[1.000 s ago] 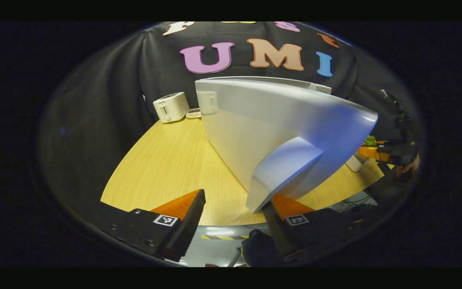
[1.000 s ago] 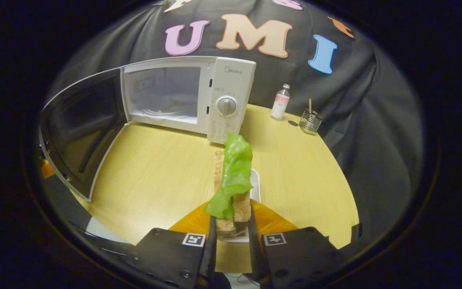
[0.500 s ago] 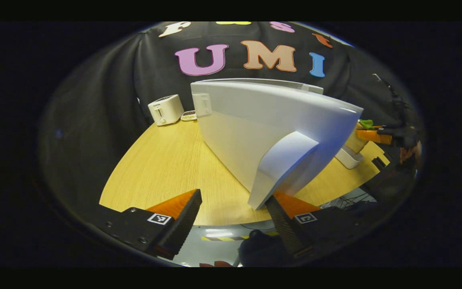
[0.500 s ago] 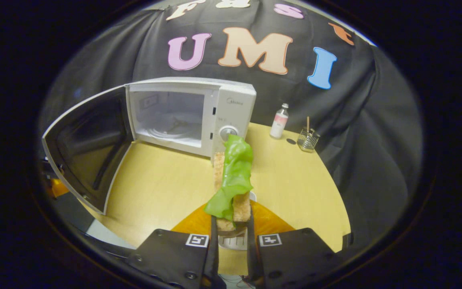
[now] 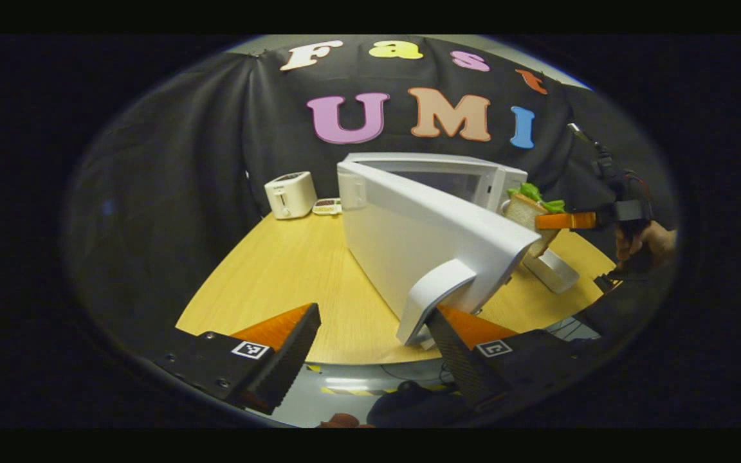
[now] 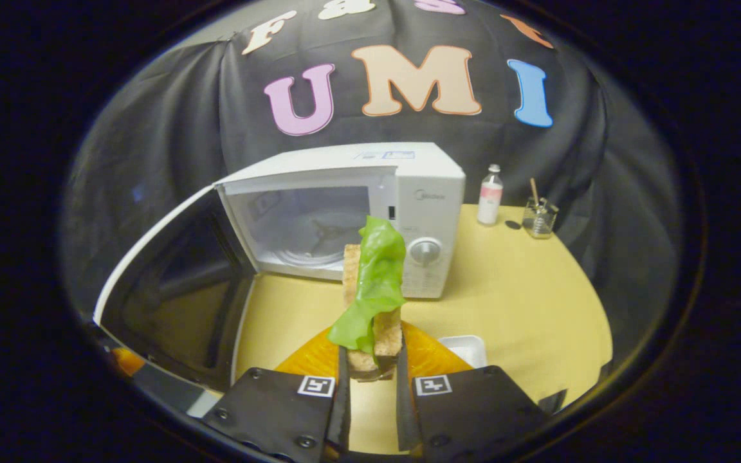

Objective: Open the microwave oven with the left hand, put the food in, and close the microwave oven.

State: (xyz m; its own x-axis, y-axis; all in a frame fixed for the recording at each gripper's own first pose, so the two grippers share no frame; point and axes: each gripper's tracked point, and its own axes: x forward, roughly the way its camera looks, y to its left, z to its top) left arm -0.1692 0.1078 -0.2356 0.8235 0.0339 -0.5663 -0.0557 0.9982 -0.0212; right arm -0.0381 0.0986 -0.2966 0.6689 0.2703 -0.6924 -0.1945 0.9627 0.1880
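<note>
The sandwich is up in the air in front of the microwave, squeezed tight between the right gripper fingers. The microwave door hangs wide open. The left gripper is spread apart, one finger touching the door handle. A white tray lies near the microwave on the table.

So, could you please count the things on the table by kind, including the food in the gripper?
Appliances: 2, the microwave and the toaster
Food: 1, the sandwich
Trays: 1, the white tray
Bottles: 1, the bottle
Glass holders: 1, the glass holder
Small flat device by the toaster: 1
Total: 7
</note>
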